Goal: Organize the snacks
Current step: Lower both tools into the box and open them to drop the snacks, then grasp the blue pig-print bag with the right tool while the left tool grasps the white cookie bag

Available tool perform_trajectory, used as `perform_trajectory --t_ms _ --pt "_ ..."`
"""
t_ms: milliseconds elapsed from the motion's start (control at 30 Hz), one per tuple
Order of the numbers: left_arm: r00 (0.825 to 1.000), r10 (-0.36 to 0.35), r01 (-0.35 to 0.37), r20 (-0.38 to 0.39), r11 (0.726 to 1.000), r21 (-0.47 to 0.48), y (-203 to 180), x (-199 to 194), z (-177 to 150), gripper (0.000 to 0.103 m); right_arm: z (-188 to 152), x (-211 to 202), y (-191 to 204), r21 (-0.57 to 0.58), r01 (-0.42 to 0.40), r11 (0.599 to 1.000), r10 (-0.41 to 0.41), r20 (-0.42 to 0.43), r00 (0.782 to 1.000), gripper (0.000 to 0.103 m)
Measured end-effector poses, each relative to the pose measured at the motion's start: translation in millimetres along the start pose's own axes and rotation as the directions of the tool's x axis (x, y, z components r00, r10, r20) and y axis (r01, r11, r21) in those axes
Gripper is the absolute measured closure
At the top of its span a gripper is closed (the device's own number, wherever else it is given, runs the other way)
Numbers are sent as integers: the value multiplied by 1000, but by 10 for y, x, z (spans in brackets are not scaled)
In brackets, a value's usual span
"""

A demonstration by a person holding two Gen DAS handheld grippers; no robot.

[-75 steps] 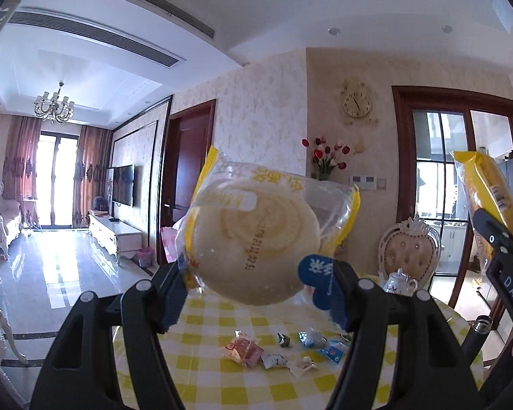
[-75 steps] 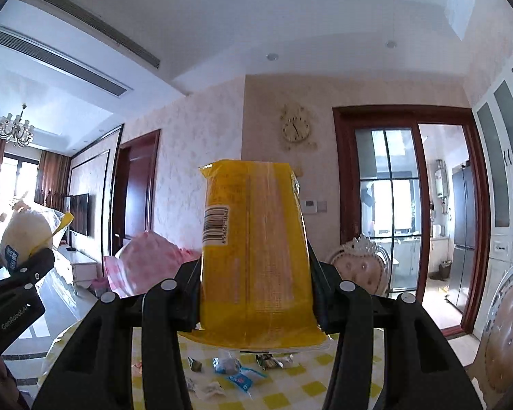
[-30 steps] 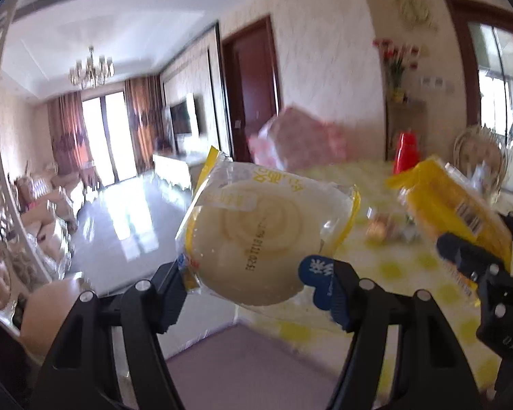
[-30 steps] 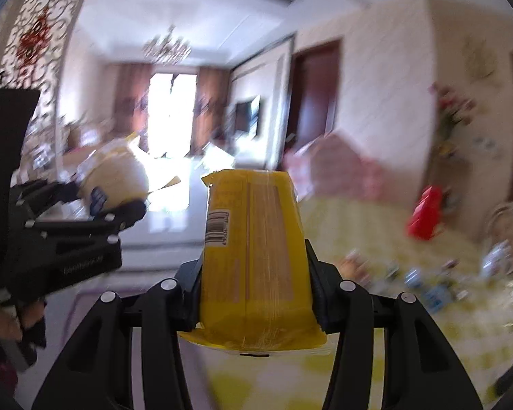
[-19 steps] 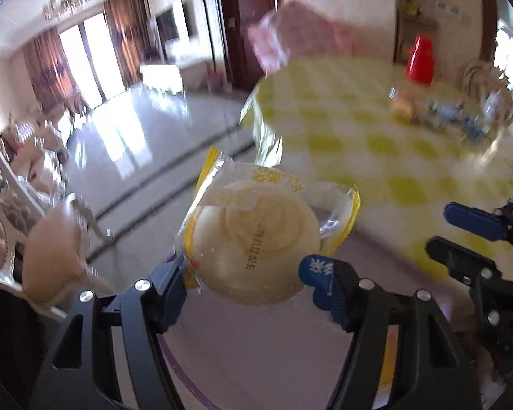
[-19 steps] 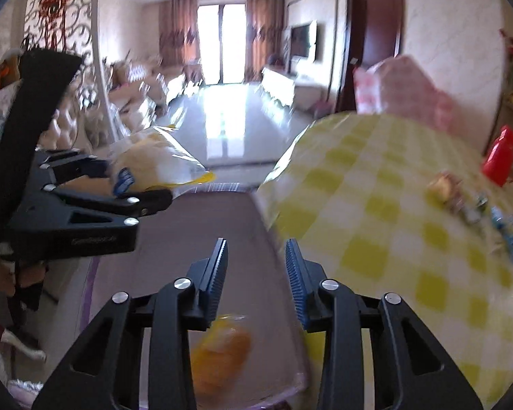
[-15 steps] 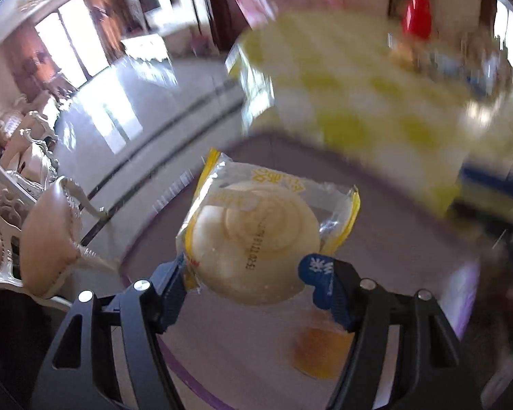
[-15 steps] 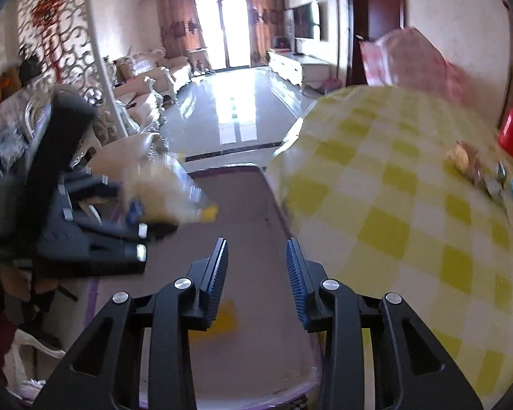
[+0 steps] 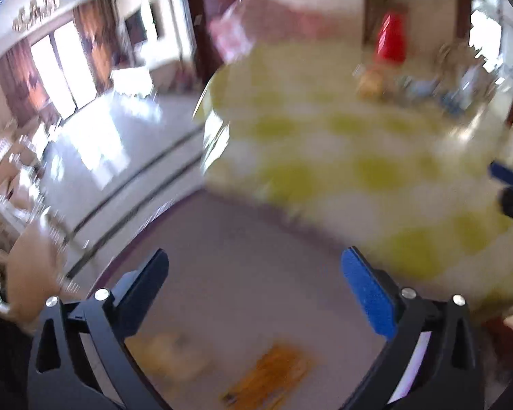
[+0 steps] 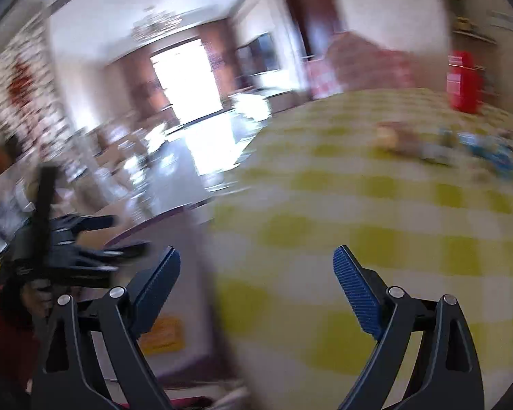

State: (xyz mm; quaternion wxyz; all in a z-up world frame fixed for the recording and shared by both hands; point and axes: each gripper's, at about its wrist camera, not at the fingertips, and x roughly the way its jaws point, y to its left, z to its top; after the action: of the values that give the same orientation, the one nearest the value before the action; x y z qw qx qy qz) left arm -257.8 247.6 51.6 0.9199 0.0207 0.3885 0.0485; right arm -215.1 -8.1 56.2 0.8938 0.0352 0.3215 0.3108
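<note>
Snacks lie in two places. A yellow packet and a pale round bun sit side by side on the floor of a purple-rimmed bin, below the left gripper; both are blurred. In the right wrist view the yellow packet shows again low in that bin, behind the left finger of the right gripper. A loose row of small wrapped snacks lies far off on the desk, well apart from the bin; in the left view the same snacks are a smear near the desk's far edge.

The left gripper's fingers are opening and stand spread wide with nothing between them. The right gripper's fingers are also opening, spread, with only the desk behind them. The left gripper shows at the left of the right view, over the bin. Nothing stands between either gripper and the snacks below.

The yellow packet's long axis runs diagonally, from lower left to upper right in the left view. The bun is round; which way it faces cannot be told.

A red container stands near the desk's far side, beyond the small snacks, and a pink bag is behind the desk's far edge. The desk is round, under a yellow-and-white checked cloth, and the bin sits just beside its edge, lower. Beyond are a glossy tiled floor, bright curtained windows, a dark wooden door and a chandelier.
</note>
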Motion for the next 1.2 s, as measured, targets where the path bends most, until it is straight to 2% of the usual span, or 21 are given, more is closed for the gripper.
perform_trajectory --t_ms 100,200,267,367,467,500,567,633,733,833,867,933,967,1000,1067,1133,1167,1200 --pt "995 -84 84 63 996 -6 -345 18 244 2 -10 -140 -660 140 127 982 -127 -8 992 15" --pt "984 -172 172 47 985 0 -795 178 517 2 -18 -256 -1341 274 204 940 -208 -13 978 15" --pt "975 -220 220 29 976 12 -1099 351 707 2 -20 -277 -1816 355 262 897 -270 -29 962 15" --pt "967 -255 255 -6 967 15 -1574 701 936 2 -10 -238 -2460 456 326 828 -338 -57 940 15" --pt "967 -252 252 -34 968 4 -1926 1170 1182 2 32 -126 -3021 552 344 759 -338 -118 934 15" --pt "968 -249 248 -40 969 -9 -1991 1298 1257 2 46 -91 -3149 578 336 743 -327 -125 937 15" --pt "969 -242 240 -58 970 -40 -2083 1561 1373 2 160 -24 -3354 602 352 717 -343 -135 930 15" --pt "970 -231 227 -72 972 -68 -2146 1755 1459 2 302 112 -3492 584 385 714 -372 -148 916 15" --pt "962 -254 244 -98 965 -100 -2248 1931 1516 2 557 414 -3668 565 417 712 -399 -164 902 15" --pt "957 -267 261 -110 963 -71 -2361 1991 1544 2 841 734 -3865 527 463 713 -430 -194 882 15" --pt "961 -257 254 -98 966 -41 -2411 1989 1555 2 895 822 -3970 568 452 688 -406 -215 888 12" --pt "968 -238 239 -75 971 15 -2490 2000 1574 2 963 845 -4074 655 414 632 -394 -188 900 12" --pt "969 -235 238 -70 971 25 -2505 2012 1579 2 1006 907 -4137 709 389 589 -372 -190 908 13" --pt "970 -233 235 -68 971 33 -2531 2046 1599 2 1039 970 -4177 738 390 551 -369 -204 907 9" --pt "972 -226 230 -70 972 52 -2583 2114 1643 2 1157 1097 -4169 746 451 489 -432 -242 869 8" --pt "972 -222 227 -77 972 65 -2630 2167 1684 2 1255 1251 -4103 702 543 461 -506 -295 810 6" --pt "971 -225 230 -76 971 70 -2650 2186 1712 2 1317 1371 -4052 643 618 452 -562 -332 758 6" --pt "972 -224 230 -73 971 73 -2665 2196 1730 2 1349 1464 -4009 589 670 453 -599 -356 718 6"
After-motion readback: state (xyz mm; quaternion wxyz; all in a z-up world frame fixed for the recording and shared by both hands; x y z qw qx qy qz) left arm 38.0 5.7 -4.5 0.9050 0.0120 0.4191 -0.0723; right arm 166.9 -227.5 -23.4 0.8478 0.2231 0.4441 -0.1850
